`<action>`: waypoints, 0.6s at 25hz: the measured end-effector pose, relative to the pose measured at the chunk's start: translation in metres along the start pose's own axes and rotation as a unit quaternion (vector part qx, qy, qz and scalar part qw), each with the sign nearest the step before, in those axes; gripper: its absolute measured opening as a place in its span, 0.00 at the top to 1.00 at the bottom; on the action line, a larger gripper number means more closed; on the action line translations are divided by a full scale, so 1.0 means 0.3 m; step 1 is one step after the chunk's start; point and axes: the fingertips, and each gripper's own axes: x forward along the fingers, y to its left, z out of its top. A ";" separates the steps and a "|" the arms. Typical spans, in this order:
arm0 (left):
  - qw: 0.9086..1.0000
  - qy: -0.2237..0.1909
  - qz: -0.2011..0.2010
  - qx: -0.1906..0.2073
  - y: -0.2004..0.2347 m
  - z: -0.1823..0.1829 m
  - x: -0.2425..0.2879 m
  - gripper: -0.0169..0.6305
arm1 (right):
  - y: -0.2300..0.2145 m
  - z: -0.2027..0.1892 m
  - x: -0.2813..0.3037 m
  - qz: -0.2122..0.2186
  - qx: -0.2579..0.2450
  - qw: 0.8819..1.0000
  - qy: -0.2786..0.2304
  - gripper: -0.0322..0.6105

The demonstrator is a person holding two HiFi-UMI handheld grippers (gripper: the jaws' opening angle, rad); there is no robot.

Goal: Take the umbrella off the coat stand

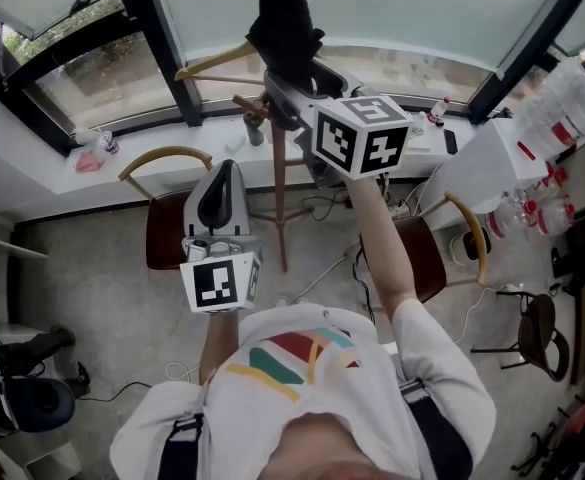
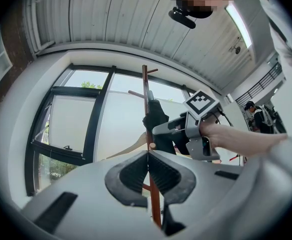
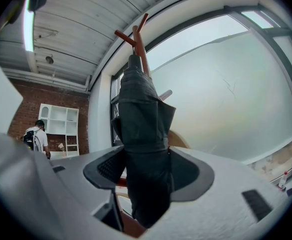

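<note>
A folded black umbrella (image 1: 284, 18) hangs from the top pegs of the wooden coat stand (image 1: 280, 198) in front of the window. My right gripper (image 1: 278, 88) reaches level to it from the right. In the right gripper view the umbrella (image 3: 146, 134) fills the gap between the jaws of the right gripper (image 3: 146, 164), both pads against its fabric, with the stand's pegs (image 3: 138, 34) above. My left gripper (image 1: 224, 173) stays lower and nearer to me, shut with nothing held. In the left gripper view its closed tips (image 2: 148, 153) line up with the stand's pole (image 2: 145, 84) and the umbrella (image 2: 155, 116) beyond.
A wooden hanger (image 1: 212, 63) also hangs on the stand, left of the umbrella. Two chairs (image 1: 162, 218) (image 1: 452, 253) stand either side of the stand's base. Cables lie on the floor. A white table with bottles (image 1: 562, 118) sits at the right. A person (image 3: 37, 134) stands far off.
</note>
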 end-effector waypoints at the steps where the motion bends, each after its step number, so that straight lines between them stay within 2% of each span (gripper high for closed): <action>1: 1.000 0.000 0.000 0.000 -0.001 0.001 0.000 0.96 | 0.001 0.000 0.001 0.001 -0.002 1.000 -0.001 0.54; 15: 1.000 -0.002 0.006 0.001 0.007 0.013 -0.021 0.96 | 0.000 0.011 -0.016 -0.017 -0.026 1.000 -0.005 0.58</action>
